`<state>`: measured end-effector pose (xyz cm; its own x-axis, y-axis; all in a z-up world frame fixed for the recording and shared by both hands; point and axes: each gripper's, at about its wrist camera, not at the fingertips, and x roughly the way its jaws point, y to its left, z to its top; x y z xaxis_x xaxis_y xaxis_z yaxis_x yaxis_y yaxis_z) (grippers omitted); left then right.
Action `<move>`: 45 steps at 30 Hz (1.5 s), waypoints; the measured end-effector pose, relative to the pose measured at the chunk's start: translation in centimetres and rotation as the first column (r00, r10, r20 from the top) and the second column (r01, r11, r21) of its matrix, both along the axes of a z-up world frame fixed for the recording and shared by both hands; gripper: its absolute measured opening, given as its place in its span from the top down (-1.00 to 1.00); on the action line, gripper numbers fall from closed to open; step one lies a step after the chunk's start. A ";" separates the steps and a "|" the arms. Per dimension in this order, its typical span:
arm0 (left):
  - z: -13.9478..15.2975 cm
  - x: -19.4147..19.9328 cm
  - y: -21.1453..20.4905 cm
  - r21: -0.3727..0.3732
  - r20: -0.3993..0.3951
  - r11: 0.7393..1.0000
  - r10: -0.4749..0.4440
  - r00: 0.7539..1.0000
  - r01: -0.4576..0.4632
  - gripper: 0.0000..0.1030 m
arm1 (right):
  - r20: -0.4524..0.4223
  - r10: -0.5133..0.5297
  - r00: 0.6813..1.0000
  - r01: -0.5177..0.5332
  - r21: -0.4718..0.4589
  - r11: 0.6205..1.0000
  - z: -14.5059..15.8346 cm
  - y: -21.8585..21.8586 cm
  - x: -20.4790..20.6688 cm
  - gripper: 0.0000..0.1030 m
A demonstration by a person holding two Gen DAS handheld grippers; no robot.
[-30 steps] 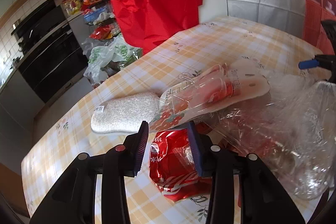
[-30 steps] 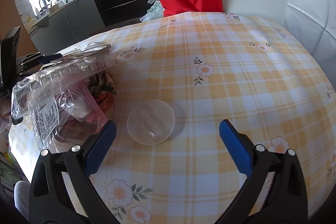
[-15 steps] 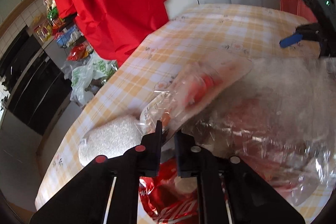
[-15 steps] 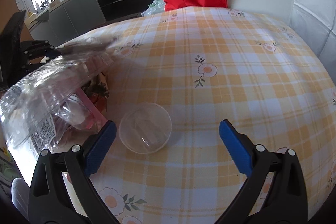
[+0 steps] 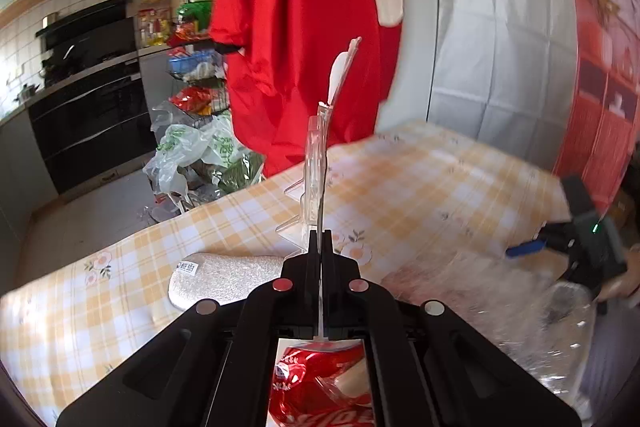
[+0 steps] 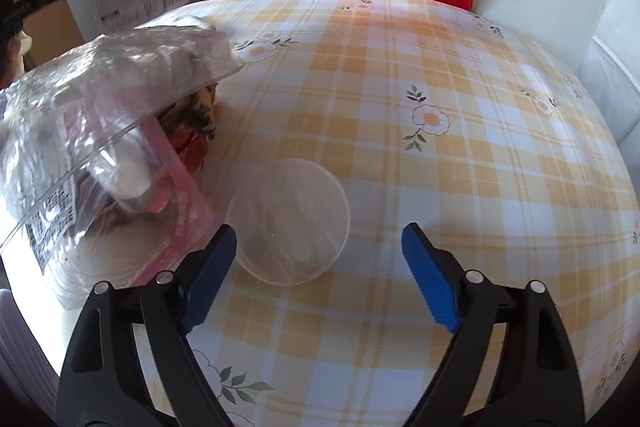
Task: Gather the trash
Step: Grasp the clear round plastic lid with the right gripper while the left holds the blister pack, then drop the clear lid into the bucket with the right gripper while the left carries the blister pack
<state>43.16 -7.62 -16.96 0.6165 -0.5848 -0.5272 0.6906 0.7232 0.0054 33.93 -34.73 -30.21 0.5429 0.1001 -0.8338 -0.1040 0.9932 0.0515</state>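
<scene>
Left wrist view: the left gripper (image 5: 320,247) is pinching the blister pack (image 5: 318,163) edge-on at frame center. Lower center, the right gripper (image 6: 316,259), jaws just narrowing, is straddling the clear cup (image 6: 288,223), light, crushable; its rim seems the best hold.

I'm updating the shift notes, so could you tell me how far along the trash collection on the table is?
Early: nothing shows as collected yet. In hand: the left gripper is shut on the clear blister pack, held clear of the checked tablecloth. The right gripper is open, jaws just closing, around the clear plastic cup. Left: the red wrapper, white sponge and clear clamshell box.
</scene>
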 end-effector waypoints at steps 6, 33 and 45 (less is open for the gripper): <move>2.1 -3.5 2.1 -0.126 -0.005 0.986 0.109 0.994 -0.109 0.98 | -0.010 0.052 0.999 -0.053 -0.035 0.998 -0.3 1.0 0.2 -0.59; 1.7 -21.4 8.8 -0.201 -0.133 0.890 0.389 0.912 -0.409 0.98 | 0.093 -0.107 0.990 0.094 0.141 0.986 4.6 -0.7 -8.8 -0.30; 3.1 -30.7 10.1 -0.236 -0.165 0.876 0.390 0.906 -0.420 0.98 | 0.185 -0.062 0.981 0.016 0.242 0.970 10.2 2.9 -18.1 -0.30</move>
